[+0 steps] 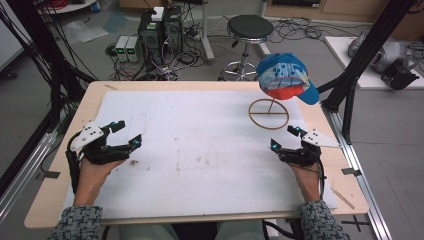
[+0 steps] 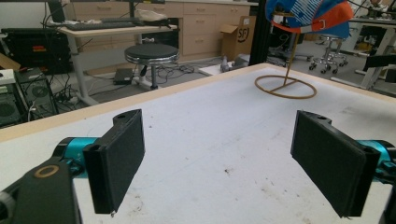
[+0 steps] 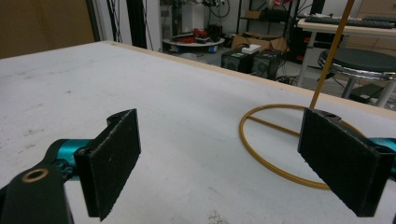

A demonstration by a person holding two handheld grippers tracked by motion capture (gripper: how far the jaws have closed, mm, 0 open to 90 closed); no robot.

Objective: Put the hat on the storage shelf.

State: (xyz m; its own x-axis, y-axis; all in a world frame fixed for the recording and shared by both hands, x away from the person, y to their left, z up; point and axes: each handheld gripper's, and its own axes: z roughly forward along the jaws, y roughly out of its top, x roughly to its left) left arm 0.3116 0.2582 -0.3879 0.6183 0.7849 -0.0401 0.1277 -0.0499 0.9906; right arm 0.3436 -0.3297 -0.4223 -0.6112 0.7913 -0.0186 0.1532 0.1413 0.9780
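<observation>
Both tongs, left point(image 1: 126, 133) and right point(image 1: 285, 137), are held wide open and empty on the desk point(image 1: 200, 150), near the cap point(image 1: 285, 75).

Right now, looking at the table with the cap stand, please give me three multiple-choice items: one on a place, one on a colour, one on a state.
1. Where does the cap stand sit on the table?
A. near left corner
B. far right part
C. exact centre

2. What colour is the cap mostly?
A. blue with an orange part
B. all black
C. green and yellow

3. How is the right gripper?
A. shut on the cap
B. shut on the stand's ring
C. open, holding nothing

Answers:
1. B, as the high view shows the ring base far and to the right, ahead of the right gripper.
2. A, as the crown is blue with white marks and an orange part beneath.
3. C, as the right gripper view shows its fingers wide apart above the white mat.
</observation>
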